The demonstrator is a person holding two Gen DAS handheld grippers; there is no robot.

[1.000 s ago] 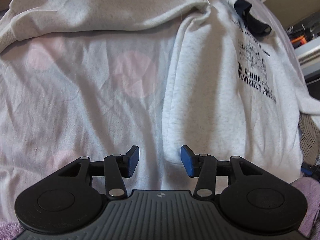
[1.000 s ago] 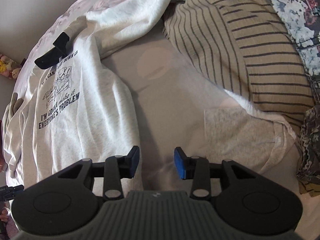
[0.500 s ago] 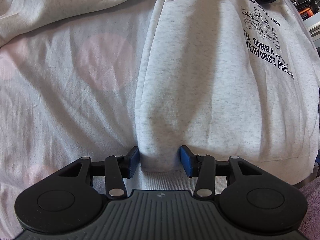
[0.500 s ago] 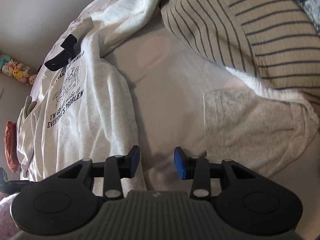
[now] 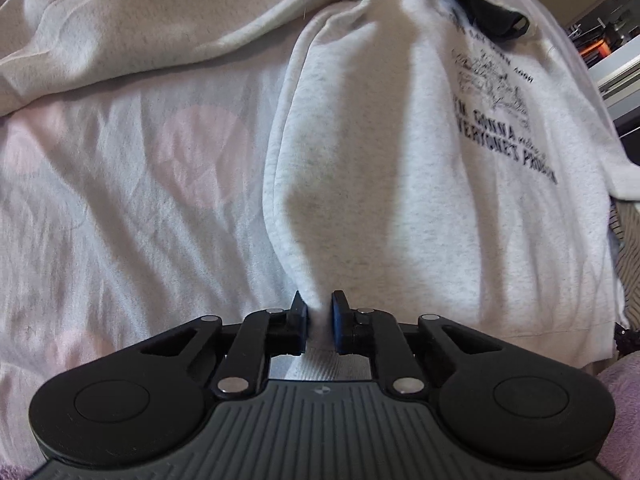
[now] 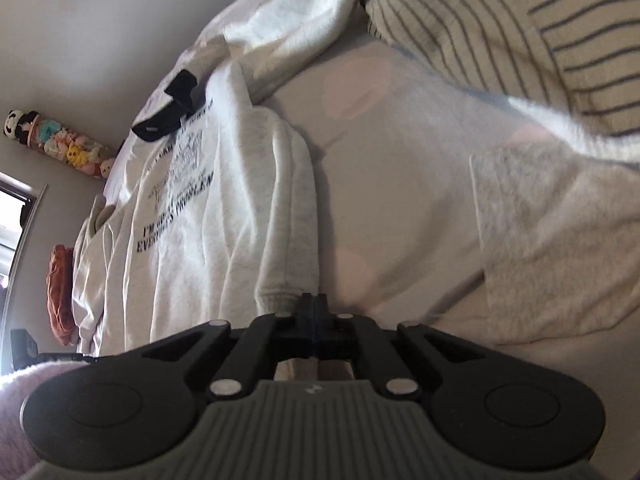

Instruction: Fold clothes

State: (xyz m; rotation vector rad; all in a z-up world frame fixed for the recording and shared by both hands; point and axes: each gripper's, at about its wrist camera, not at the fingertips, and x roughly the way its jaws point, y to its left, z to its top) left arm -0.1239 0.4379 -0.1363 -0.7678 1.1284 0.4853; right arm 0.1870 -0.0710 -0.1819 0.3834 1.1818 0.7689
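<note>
Both sets of fingers have just been closing. The left gripper (image 5: 319,322), wide open a second ago, now pinches a bunch of the ribbed hem of the light grey heathered sweatshirt with dark printed text (image 5: 420,184), a narrow gap left between the blue pads. The right gripper (image 6: 315,316) has gone from open to fully closed at the hem's other corner; fabric sits right at its tips, but I cannot tell if any is caught.

Doing this step well, my read: check the right side's bite before lifting, then raise both corners level and together so the hem stays taut and the body folds evenly toward the collar.

The sweatshirt lies print-up on the bed's pale sheet with faint pink dots (image 5: 120,208). A dark blue strap-like item (image 5: 484,12) rests on its collar end and would get trapped in the fold. A loose sleeve (image 5: 160,36) trails left. A beige striped garment (image 6: 520,28) lies farther off, clear.
</note>
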